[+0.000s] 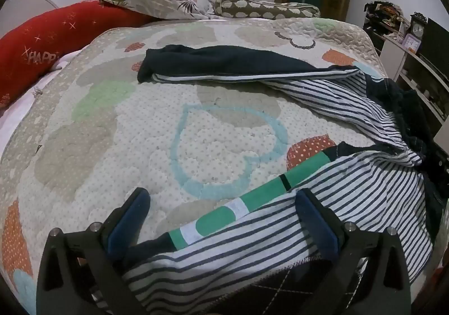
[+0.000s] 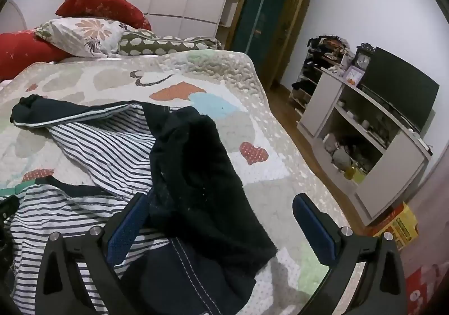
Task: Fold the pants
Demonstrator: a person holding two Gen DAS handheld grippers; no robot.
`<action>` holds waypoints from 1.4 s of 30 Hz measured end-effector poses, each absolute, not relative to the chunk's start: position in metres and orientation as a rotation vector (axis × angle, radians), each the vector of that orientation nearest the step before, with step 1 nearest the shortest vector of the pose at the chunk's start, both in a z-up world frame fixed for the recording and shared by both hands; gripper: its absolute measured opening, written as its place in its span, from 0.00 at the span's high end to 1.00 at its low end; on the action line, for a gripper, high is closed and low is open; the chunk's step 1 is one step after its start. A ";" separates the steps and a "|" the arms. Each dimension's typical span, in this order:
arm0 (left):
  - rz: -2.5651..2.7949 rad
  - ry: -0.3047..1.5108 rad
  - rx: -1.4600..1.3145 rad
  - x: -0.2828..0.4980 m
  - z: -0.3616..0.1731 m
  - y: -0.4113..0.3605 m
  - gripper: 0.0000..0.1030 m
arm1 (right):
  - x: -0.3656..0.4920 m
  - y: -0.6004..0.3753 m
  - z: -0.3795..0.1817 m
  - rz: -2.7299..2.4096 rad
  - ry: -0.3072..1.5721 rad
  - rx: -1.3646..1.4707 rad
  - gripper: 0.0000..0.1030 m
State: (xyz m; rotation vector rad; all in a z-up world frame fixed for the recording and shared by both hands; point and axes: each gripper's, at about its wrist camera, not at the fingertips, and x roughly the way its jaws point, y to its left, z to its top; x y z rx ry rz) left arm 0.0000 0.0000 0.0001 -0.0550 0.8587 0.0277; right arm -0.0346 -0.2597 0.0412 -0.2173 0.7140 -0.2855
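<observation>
- Spreading the pants (image 1: 322, 96) flat looked like the step you were in, since no fold was made yet and the cloth lay crumpled.
- You held both claws with the jaws wide apart and nothing clamped: the left gripper (image 1: 221, 200) had the near leg between its pads, the right gripper (image 2: 219, 208) had the dark waist part under it.
- To do this step well, you needed to close each claw on one edge only, not on a bunch of layers, and to pull the two legs side by side before any fold.
- You also had to keep the cloth low over the quilt (image 1: 112, 132), so it did not drag into new wrinkles.
- The pants lay on the right side of the bed, with one leg reaching far toward the pillows (image 1: 168, 0) and the other near you.
- They looked turned partly inside out: a white lining with dark stripes showed, with dark navy outside and a green band (image 1: 252, 200) along the near leg.
</observation>
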 end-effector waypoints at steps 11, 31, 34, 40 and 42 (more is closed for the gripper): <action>0.028 0.858 -0.055 0.000 0.000 0.000 0.00 | -0.035 -0.262 0.036 -0.306 0.725 -0.235 0.00; 0.030 0.856 -0.052 0.000 0.000 0.000 0.00 | -0.030 -0.268 0.039 -0.315 0.733 -0.231 0.00; 0.041 0.861 -0.047 0.000 0.000 0.000 0.00 | -0.030 -0.267 0.039 -0.317 0.734 -0.230 0.00; 0.056 0.881 -0.035 0.000 0.003 -0.002 0.00 | -0.032 -0.274 0.040 -0.329 0.734 -0.230 0.00; 0.050 0.887 -0.032 0.001 0.005 -0.001 0.00 | -0.035 -0.281 0.042 -0.337 0.737 -0.221 0.00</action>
